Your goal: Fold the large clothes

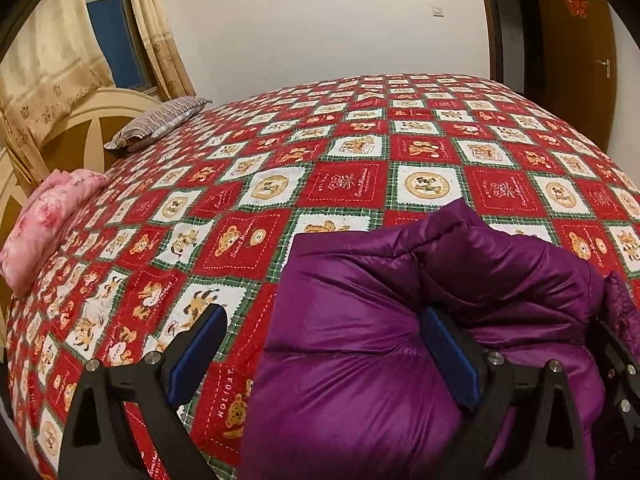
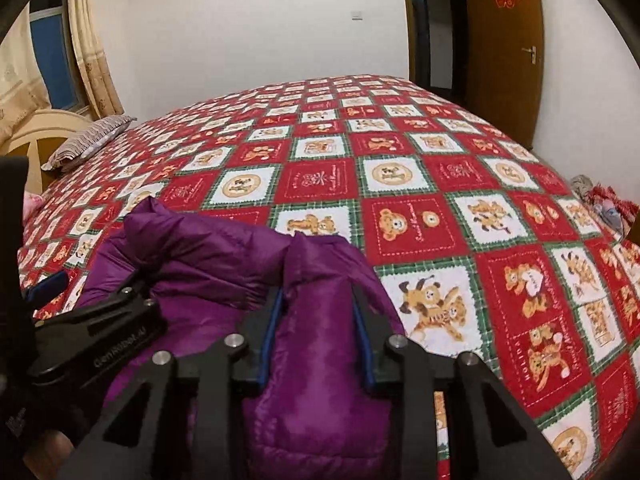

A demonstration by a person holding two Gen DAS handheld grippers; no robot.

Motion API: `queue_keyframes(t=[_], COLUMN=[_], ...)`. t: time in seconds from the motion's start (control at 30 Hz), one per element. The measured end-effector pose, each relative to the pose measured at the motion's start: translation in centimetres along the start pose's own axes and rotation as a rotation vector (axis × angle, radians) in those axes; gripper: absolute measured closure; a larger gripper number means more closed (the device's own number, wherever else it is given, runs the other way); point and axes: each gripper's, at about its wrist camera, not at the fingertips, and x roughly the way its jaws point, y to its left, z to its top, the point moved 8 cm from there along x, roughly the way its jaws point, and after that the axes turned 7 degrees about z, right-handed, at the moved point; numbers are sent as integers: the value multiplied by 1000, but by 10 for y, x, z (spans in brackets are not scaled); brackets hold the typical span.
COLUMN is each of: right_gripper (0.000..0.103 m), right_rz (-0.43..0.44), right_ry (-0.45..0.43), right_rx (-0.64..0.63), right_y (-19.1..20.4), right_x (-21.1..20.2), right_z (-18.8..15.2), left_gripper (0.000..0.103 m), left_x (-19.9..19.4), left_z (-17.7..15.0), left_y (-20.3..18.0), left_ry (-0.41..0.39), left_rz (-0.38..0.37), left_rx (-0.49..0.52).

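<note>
Item: puffy purple quilted down jacket (image 1: pixel 360 320), bunched in a heap on the near edge of the bed, lying on the red-and-white checked bear-print bedspread (image 1: pixel 340 184).

Left gripper (image 1: pixel 320 344): jaws wide, straddling the left part of the heap; the right finger presses into the fabric, the left finger stands over bare bedspread. Nothing is clamped.

Right gripper (image 2: pixel 318 332): jaws narrowed on a raised ridge of purple fabric, which fills the gap between the blue pads (image 2: pixel 272 332). It appears to hold that ridge.

Also present: pink floral pillow (image 1: pixel 44 224) at far left, grey striped pillow (image 1: pixel 156 122) beyond it by the cream wooden headboard (image 1: pixel 84 120), brown wooden door (image 2: pixel 504 52) at far right.

Risks, as judged: the slick shell may slip from the right jaws when lifted, since only a thick fold is pinched; the left jaws could close on bedspread along with jacket; trapped air may spring any fold open.

Not determinable: which part of the jacket is gripped; sleeves, collar and hem cannot be told apart, and the near portion is cut off behind the gripper bodies.
</note>
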Motion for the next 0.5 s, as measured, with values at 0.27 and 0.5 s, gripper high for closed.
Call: queue_keyframes(t=[0.27, 0.5], right_gripper=[67, 67], right_rz=[0, 11], right_ry=[5, 22], right_rx=[12, 34], right_y=[-2, -5], right_x=[5, 9], right_z=[-5, -9], left_gripper=[4, 4], left_x=[0, 0], left_z=[-2, -3], left_y=[-3, -4], left_ry=[-19, -22], left_rz=[34, 33], left_rx=[24, 24])
